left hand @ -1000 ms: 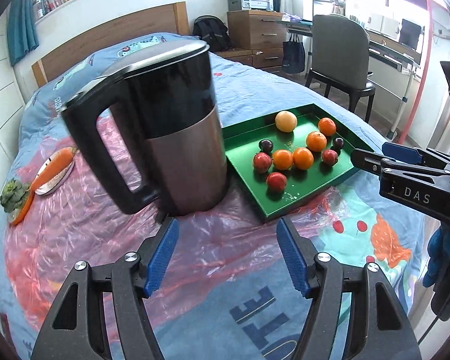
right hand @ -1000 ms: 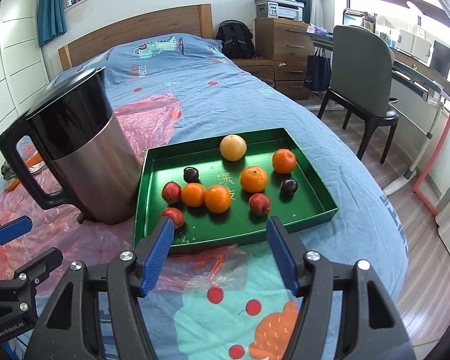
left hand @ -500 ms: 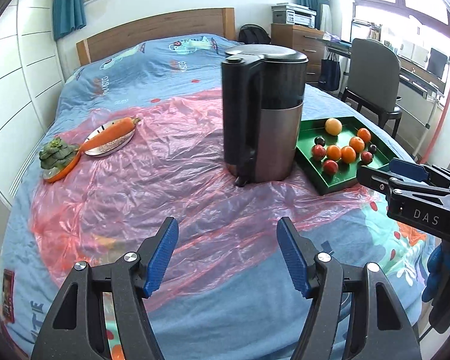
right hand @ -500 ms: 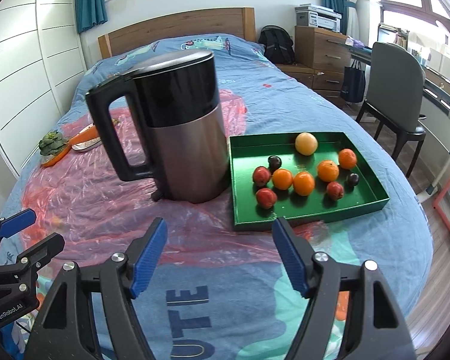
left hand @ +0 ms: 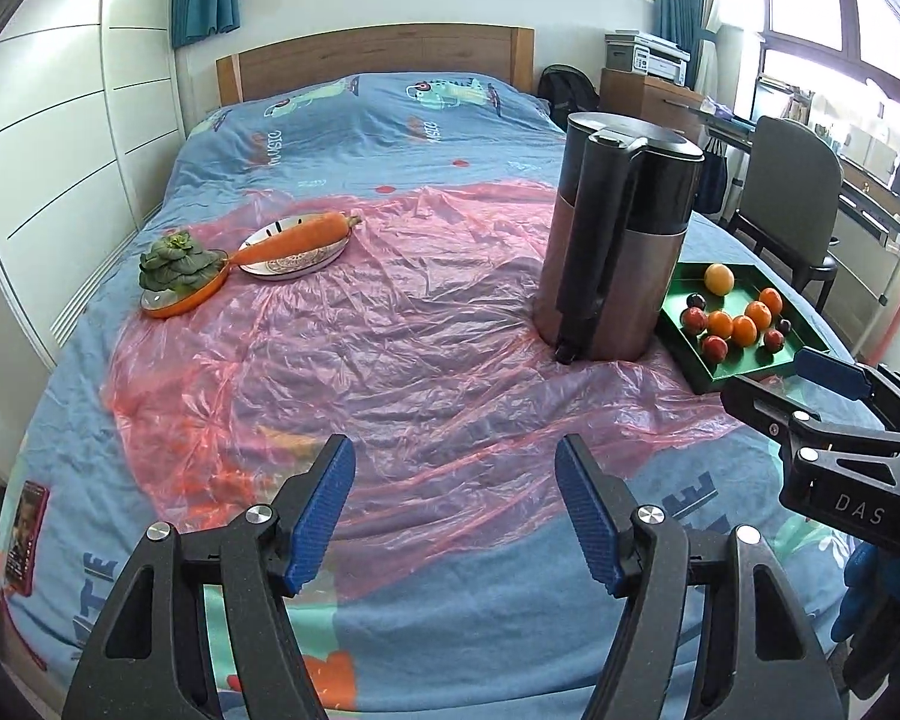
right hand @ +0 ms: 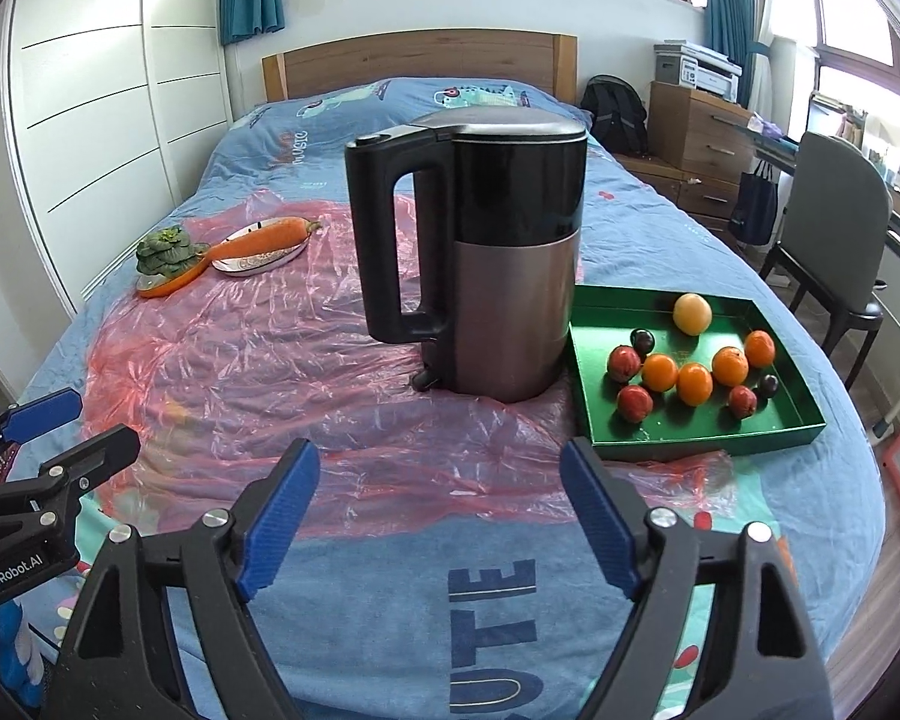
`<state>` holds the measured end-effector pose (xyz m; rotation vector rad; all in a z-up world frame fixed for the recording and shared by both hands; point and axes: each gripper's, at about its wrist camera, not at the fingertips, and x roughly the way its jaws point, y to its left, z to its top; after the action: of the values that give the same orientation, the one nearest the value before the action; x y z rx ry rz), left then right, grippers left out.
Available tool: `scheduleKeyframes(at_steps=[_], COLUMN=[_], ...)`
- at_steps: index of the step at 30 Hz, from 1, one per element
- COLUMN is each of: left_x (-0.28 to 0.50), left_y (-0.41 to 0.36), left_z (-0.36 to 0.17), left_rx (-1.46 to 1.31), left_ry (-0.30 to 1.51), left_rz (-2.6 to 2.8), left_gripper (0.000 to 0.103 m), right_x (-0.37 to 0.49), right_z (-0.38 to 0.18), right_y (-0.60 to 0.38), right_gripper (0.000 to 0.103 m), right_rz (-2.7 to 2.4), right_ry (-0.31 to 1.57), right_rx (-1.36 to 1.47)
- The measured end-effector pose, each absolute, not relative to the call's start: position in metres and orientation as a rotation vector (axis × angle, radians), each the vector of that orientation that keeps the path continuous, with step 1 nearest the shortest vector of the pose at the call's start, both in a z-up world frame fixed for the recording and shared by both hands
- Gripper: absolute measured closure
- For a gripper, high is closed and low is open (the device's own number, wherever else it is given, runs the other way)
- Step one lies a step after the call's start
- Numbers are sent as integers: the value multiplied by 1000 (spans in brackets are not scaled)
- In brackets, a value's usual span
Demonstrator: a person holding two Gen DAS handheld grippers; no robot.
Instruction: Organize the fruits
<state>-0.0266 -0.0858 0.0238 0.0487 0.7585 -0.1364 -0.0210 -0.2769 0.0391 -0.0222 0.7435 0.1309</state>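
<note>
Since a second ago both tongs, left (left hand: 455, 513) and right (right hand: 432, 519), have been drawn back from the shallow green tray (right hand: 594, 420) on the bed, wide open and empty. All ten small round fruits (right hand: 695, 383) lie loose in it; sorting or finished cannot be told.

A black and steel kettle (right hand: 480, 252) stands on pink plastic sheeting (left hand: 342, 348) beside a plated carrot (left hand: 297, 235) and leafy greens (left hand: 174, 261).

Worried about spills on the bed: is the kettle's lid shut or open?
Shut. In the right wrist view the kettle stands upright and its lid lies flat on the rim, no gap showing.
</note>
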Motion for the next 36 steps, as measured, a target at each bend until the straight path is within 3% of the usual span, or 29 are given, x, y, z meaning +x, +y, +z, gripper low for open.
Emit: scheduleKeyframes(at_steps=[4,16,36], left_x=[-30,-29,-28], left_y=[-84,-74,-68], left_z=[23,22,31], left_rx=[43,30,20], left_ry=[755,740,700], left_rz=[-139,-108,-94], left_gripper=[28,14,11], right_x=[-23,-22,-11], right_z=[39,43,45], right_y=[-271,-260,-263], right_gripper=[0,0,0], right_rz=[137,152,158], right_ry=[742,691,683], right_rx=[-38,-52,-37])
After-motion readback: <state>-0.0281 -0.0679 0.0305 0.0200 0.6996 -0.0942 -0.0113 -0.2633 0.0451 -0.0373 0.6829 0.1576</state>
